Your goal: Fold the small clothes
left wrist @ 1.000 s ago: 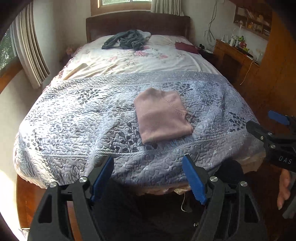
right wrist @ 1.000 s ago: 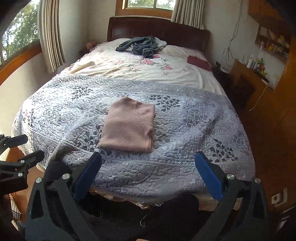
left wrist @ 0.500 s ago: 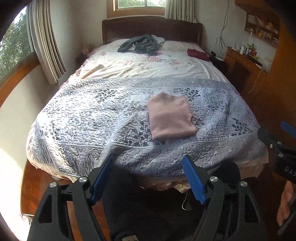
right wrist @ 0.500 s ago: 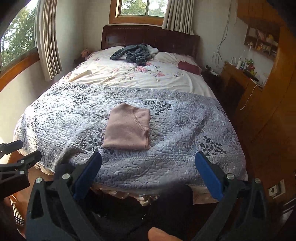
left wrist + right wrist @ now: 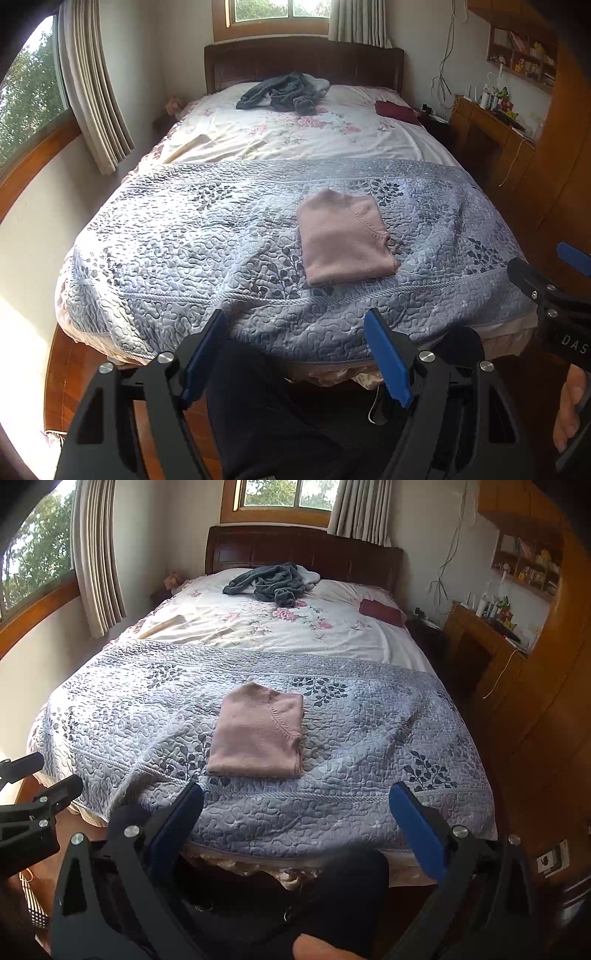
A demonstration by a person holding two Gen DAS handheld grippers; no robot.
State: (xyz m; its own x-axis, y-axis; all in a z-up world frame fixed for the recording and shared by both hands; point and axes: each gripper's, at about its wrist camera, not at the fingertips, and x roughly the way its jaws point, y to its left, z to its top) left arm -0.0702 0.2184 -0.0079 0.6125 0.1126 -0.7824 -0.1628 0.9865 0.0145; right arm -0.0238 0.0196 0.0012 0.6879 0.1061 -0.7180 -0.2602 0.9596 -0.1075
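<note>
A pink garment [image 5: 345, 238] lies folded into a neat rectangle on the blue quilted bedspread [image 5: 192, 243], near the foot of the bed; the right wrist view has the same garment [image 5: 258, 733] at centre. My left gripper [image 5: 295, 332] hangs open off the foot of the bed, well short of the garment, with nothing between its blue pads. My right gripper [image 5: 297, 801] is also open and empty, likewise back from the bed edge. Each gripper's black frame shows at the edge of the other's view.
A grey crumpled garment [image 5: 284, 94] lies by the wooden headboard [image 5: 303, 61], a dark red folded item [image 5: 397, 110] at the bed's far right. Wooden furniture [image 5: 491, 144] stands right of the bed, curtains [image 5: 92, 96] and a window left. The person's dark-clad legs [image 5: 266, 413] are below the grippers.
Both grippers have pulled back and up from the bed, so the whole bed and headboard now show. The folded pink garment has stayed in place. Both stay open.
</note>
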